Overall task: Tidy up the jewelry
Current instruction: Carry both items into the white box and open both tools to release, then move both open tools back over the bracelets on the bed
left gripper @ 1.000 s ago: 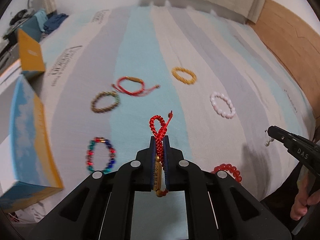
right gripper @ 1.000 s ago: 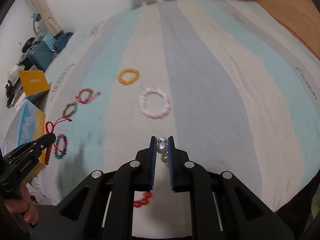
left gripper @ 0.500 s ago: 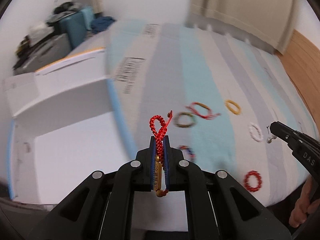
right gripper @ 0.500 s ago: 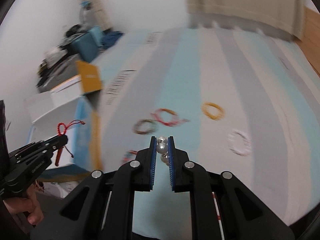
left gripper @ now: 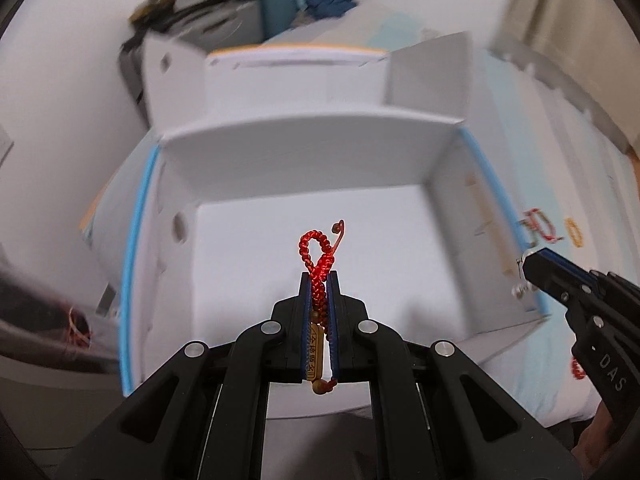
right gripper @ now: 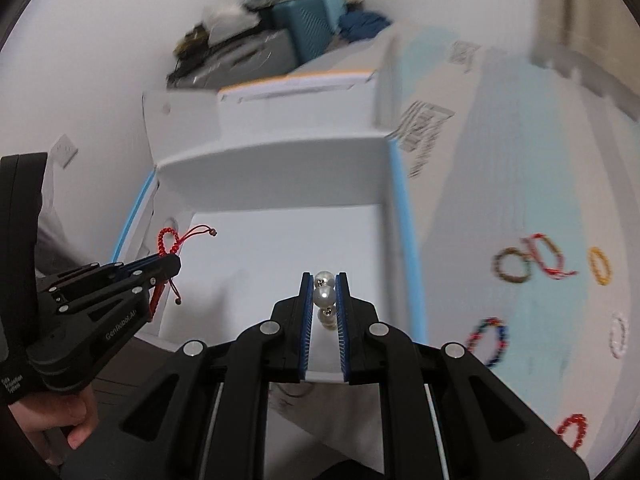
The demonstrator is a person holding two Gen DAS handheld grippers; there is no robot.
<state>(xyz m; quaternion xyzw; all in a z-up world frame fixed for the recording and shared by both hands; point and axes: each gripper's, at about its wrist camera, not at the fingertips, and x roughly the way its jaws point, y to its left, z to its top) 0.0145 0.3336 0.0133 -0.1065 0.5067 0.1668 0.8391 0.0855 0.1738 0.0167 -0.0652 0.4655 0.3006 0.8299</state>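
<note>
My left gripper (left gripper: 319,276) is shut on a red braided cord bracelet (left gripper: 318,250) with a gold tag, and hangs over the floor of the open white box (left gripper: 304,148). In the right wrist view that left gripper (right gripper: 172,260) shows at the left with the red cord bracelet (right gripper: 170,236) sticking out of it. My right gripper (right gripper: 324,278) is shut on pearl earrings (right gripper: 324,294) above the same white box (right gripper: 280,160). The right gripper (left gripper: 528,258) also enters the left wrist view beside the box's right wall. Both views are blurred.
Several bracelets lie on the striped bedspread (right gripper: 520,160) right of the box: a brown one (right gripper: 512,266), a red-and-gold one (right gripper: 548,258), an orange one (right gripper: 600,266), a multicolour one (right gripper: 488,340), a white one (right gripper: 618,340), a red bead one (right gripper: 574,430). A blue suitcase (right gripper: 312,24) and clutter stand behind the box.
Both grippers have swung left from over the bedspread to above the open white box, each keeping its hold. The bracelets on the bed have slid to the right edge of both views.
</note>
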